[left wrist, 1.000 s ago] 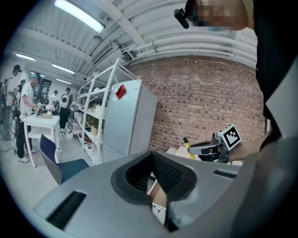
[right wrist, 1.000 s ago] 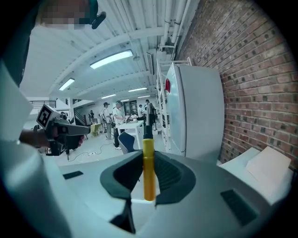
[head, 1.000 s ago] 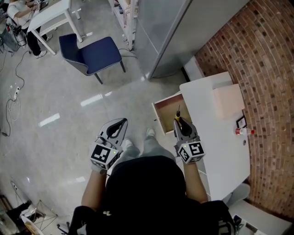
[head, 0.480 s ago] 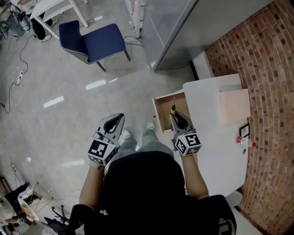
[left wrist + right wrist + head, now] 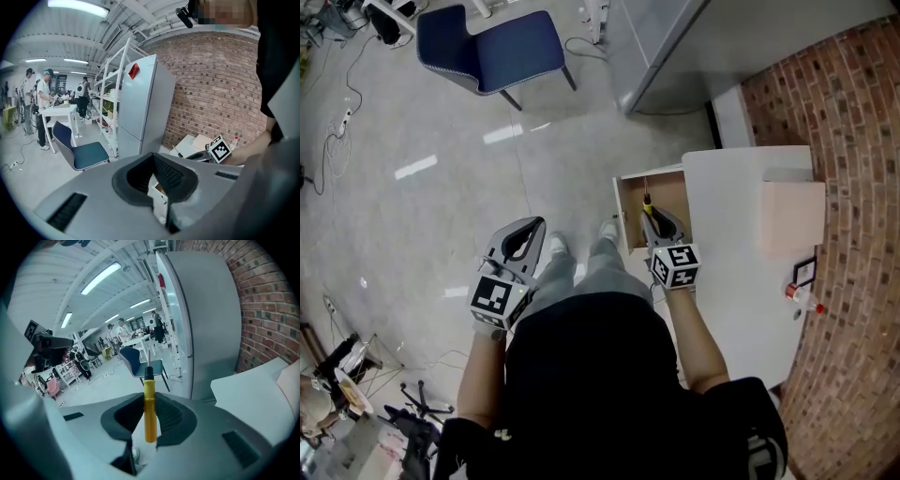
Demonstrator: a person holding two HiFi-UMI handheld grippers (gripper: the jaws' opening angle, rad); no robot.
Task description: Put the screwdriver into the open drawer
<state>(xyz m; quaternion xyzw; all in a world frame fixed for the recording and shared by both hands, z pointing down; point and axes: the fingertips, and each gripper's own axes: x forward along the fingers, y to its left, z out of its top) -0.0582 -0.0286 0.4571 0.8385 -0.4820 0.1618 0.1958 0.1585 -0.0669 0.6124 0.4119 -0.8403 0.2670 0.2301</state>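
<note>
A screwdriver [image 5: 645, 202] with a yellow handle, black collar and thin metal shaft sticks forward out of my right gripper [image 5: 656, 225], which is shut on the handle. It hangs over the open wooden drawer [image 5: 667, 192] at the left side of the white cabinet [image 5: 736, 272]. In the right gripper view the handle [image 5: 149, 411] stands upright between the dark pads [image 5: 169, 414] of the right gripper [image 5: 150, 401]. My left gripper [image 5: 528, 234] is shut and holds nothing, low at the left over the floor. The left gripper view shows the left gripper [image 5: 154, 161] with its pads together.
A beige box [image 5: 792, 214] and a small red-capped bottle [image 5: 802, 296] sit on the cabinet top. A brick wall [image 5: 853, 141] runs along the right. A grey fridge [image 5: 675, 42] and a blue chair [image 5: 492, 39] stand ahead. Cables lie on the floor at left.
My right gripper has carried the screwdriver forward, so its shaft now lies over the open drawer. The left gripper stays shut at my left side. The head view has tilted.
</note>
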